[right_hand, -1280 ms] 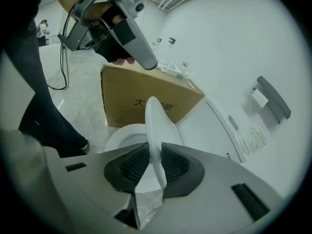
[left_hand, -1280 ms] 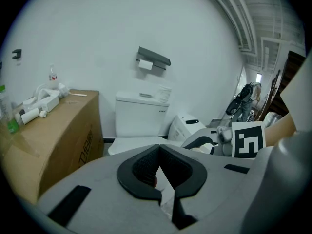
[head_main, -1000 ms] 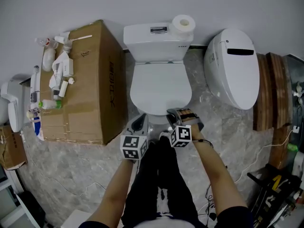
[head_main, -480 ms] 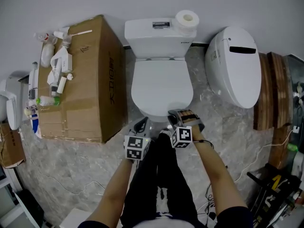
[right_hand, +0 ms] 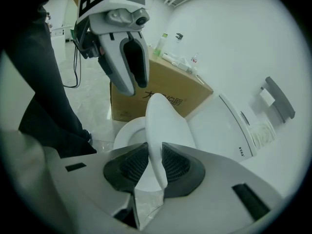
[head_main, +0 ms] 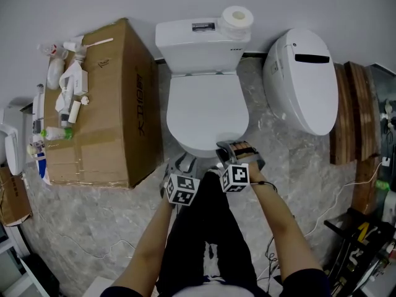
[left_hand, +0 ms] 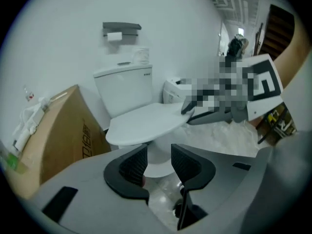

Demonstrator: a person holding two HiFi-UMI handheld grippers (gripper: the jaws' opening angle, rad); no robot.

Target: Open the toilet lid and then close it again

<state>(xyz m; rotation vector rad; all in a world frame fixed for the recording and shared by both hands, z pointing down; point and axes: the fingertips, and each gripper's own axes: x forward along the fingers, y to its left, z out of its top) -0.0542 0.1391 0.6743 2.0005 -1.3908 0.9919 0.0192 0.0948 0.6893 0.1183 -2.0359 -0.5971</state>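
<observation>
The white toilet lid (head_main: pixel 207 110) lies nearly flat over the bowl, with the tank (head_main: pixel 195 42) behind it. My right gripper (head_main: pixel 232 148) is at the lid's front edge. In the right gripper view it (right_hand: pixel 155 162) is shut on that edge of the lid (right_hand: pixel 165 126), with the bowl rim (right_hand: pixel 124 133) showing beneath. My left gripper (head_main: pixel 184 162) hangs just left of it, low in front of the bowl. Its jaws (left_hand: pixel 158 160) have just been opening and stand open with nothing between them, below the lid (left_hand: pixel 146 123).
A cardboard box (head_main: pixel 105 104) with bottles and tubes on top stands close on the toilet's left. A second white toilet unit (head_main: pixel 300 82) leans at the right, beside wooden boards (head_main: pixel 349 116). A paper roll (head_main: pixel 237 18) sits on the tank. The person's black-trousered legs (head_main: pixel 207 228) stand behind the grippers.
The left gripper has dropped lower and shifted slightly right toward the bowl's front. The right gripper has stayed on the lid's front edge.
</observation>
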